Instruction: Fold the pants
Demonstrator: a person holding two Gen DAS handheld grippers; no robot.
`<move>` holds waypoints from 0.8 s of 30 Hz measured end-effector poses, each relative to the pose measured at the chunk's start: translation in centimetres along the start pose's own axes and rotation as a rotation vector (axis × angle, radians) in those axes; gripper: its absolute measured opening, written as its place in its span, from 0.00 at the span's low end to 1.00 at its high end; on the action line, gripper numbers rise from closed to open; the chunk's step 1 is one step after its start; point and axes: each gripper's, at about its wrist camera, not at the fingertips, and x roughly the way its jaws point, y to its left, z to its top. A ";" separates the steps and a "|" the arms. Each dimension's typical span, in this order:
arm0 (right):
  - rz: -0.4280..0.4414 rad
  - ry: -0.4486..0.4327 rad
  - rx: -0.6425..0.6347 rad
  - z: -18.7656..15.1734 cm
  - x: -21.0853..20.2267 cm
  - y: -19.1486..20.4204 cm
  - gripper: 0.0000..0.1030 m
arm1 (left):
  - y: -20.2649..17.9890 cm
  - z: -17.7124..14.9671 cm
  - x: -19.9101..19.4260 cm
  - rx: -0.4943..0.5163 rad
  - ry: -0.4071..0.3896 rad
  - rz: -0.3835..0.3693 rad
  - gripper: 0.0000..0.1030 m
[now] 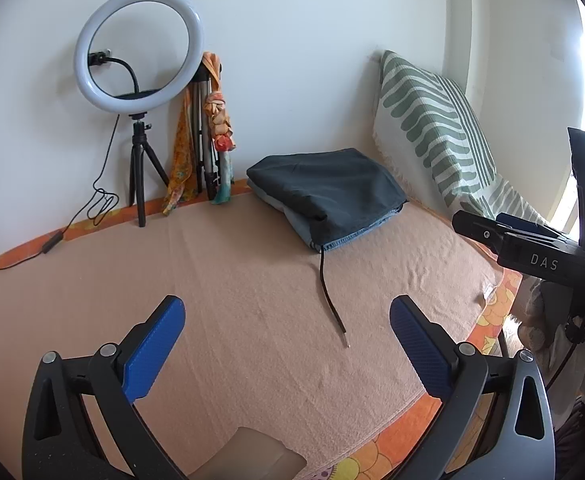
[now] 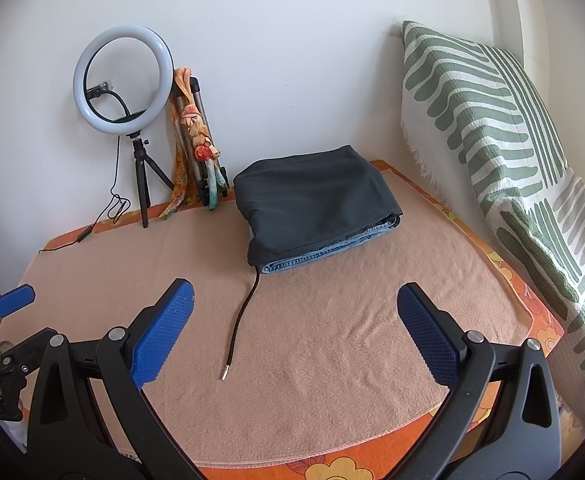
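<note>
Folded dark grey pants (image 1: 328, 188) lie on top of folded blue jeans (image 1: 348, 234) at the back of the peach blanket (image 1: 232, 280); the stack also shows in the right wrist view (image 2: 312, 200). A black drawstring (image 1: 328, 296) trails forward from the pile, also visible in the right wrist view (image 2: 242, 316). My left gripper (image 1: 286, 316) is open and empty, held above the blanket in front of the pile. My right gripper (image 2: 294, 304) is open and empty, also in front of the pile; it shows at the right edge of the left wrist view (image 1: 504, 228).
A ring light on a small tripod (image 1: 138, 52) and a second tripod draped with an orange scarf (image 1: 208, 132) stand against the back wall. A green-striped pillow (image 2: 492, 132) leans at the right. A lamp cable (image 1: 72, 224) runs along the left edge.
</note>
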 end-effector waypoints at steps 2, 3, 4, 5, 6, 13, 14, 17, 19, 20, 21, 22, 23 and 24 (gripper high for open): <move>0.000 0.000 0.002 0.0 0.0 0.0 1.00 | 0.0 0.0 0.0 0.002 0.001 0.003 0.99; 0.001 0.001 0.002 0.0 -0.1 0.0 1.00 | 0.0 0.0 0.0 0.001 0.001 0.004 0.99; 0.000 0.000 0.002 0.0 -0.1 0.0 1.00 | 0.0 0.0 0.0 0.000 0.001 0.003 0.99; 0.000 0.000 0.002 0.0 0.0 0.0 1.00 | 0.0 0.0 0.0 0.001 0.001 0.003 0.99; 0.000 0.000 0.001 0.0 0.0 0.0 1.00 | 0.0 0.0 0.0 0.002 0.001 0.004 0.99; 0.000 0.000 0.001 0.0 0.0 0.0 1.00 | 0.0 0.0 0.0 0.000 -0.001 0.005 0.99; 0.000 0.000 0.002 0.0 0.0 0.0 1.00 | 0.0 0.0 0.0 -0.001 -0.001 0.005 0.99; 0.002 0.000 0.002 0.0 0.0 0.0 1.00 | 0.0 0.0 0.0 -0.002 -0.002 0.009 0.99; 0.000 0.000 0.003 -0.1 0.0 0.0 1.00 | -0.1 0.0 -0.1 0.000 -0.007 0.016 0.99; 0.001 0.000 0.003 -0.1 0.0 0.0 1.00 | -0.2 0.0 -0.1 0.000 -0.007 0.019 0.99; 0.001 0.000 0.003 -0.1 0.0 0.0 1.00 | -0.2 -0.1 -0.1 -0.001 -0.007 0.018 0.99; 0.002 0.001 0.002 -0.2 0.0 0.0 1.00 | -0.2 -0.1 -0.1 -0.002 -0.007 0.019 0.99; 0.001 0.001 0.002 -0.2 0.0 0.0 1.00 | -0.2 0.0 -0.1 -0.003 -0.007 0.018 0.99; 0.002 0.000 0.003 -0.2 0.0 0.0 1.00 | -0.2 0.0 -0.1 -0.003 -0.007 0.019 0.99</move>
